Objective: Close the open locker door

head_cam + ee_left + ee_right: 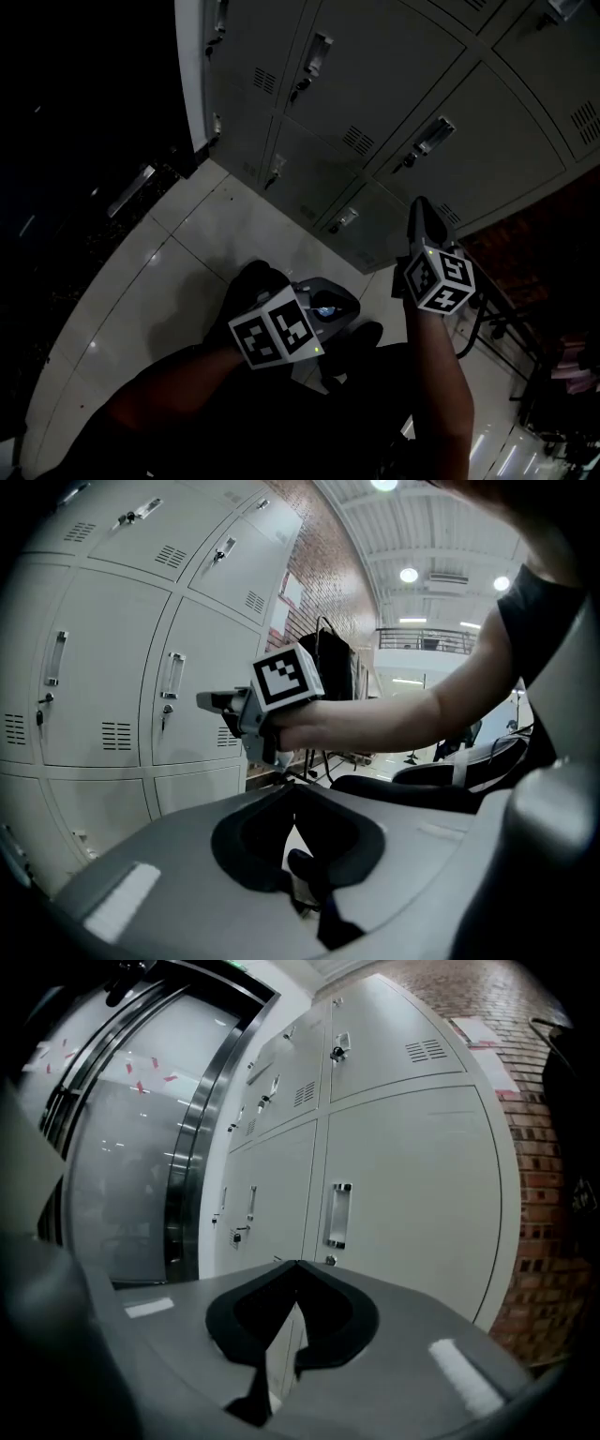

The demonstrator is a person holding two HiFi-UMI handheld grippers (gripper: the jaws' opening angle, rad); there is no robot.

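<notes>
Grey sheet-metal locker bank (394, 103) fills the upper head view: flat rectangular doors, each with a louvred vent and a bright upright pull handle. Glossy pale floor tiles (187, 272) run along the foot of the bank. No door is seen standing ajar in any view, so the one to be closed cannot be identified. The door (412, 1194) directly ahead of the right gripper sits flush with its neighbours.

Judged step: either the approach, or the close is already made. If a door is open, the next move calls for a flat push on its free edge until it meets the frame.

Right gripper (421, 208) is raised, pointing at the bank and apart from it, its smooth grey jaws brought together on nothing. Left gripper (345, 309) is held lower and farther from the bank, jaws likewise together and empty. Chrome handle (339, 1215) on the facing door is a slim upright rectangle.
</notes>
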